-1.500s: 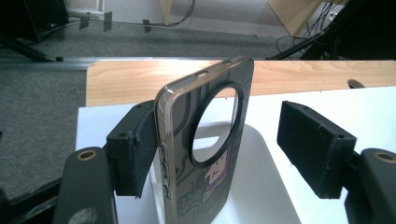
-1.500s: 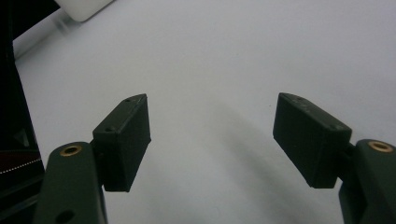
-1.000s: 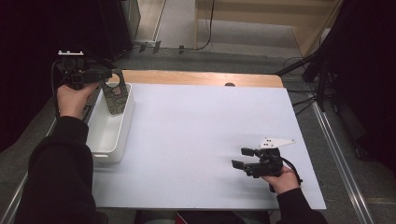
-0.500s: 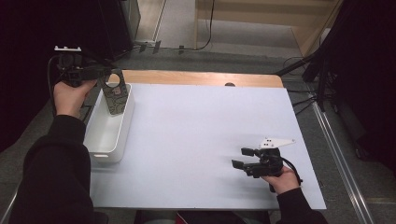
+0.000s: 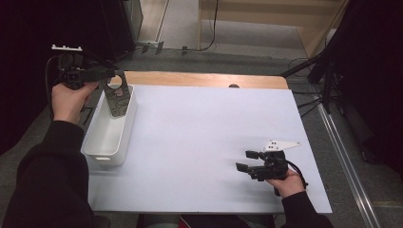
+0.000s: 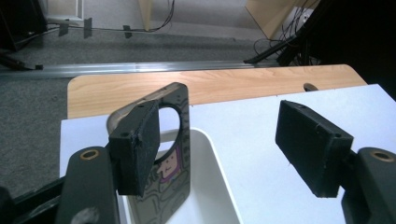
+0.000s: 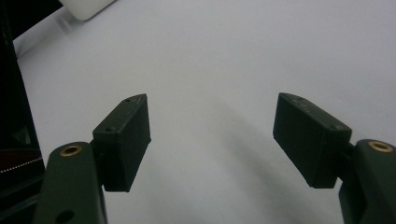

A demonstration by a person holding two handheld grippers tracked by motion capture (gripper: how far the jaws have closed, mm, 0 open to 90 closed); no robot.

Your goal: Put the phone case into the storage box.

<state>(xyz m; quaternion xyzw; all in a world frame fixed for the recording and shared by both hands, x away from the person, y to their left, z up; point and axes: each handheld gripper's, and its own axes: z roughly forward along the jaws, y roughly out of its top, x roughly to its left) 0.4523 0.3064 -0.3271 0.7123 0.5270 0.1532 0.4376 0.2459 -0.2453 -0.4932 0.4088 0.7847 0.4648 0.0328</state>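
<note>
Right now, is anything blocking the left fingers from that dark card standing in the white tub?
Nothing visible. The card stands in the tub right beside one finger of the open left gripper; contact is unclear.

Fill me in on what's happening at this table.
A person holds a two-jaw gripper in each hand. The left gripper is at the white plastic bin on the table's left side, jaws open; a flat dark door-hanger-shaped card with a cartoon print stands in the bin, leaning against one jaw pad. The right gripper rests on the white tabletop, open and empty.
</note>
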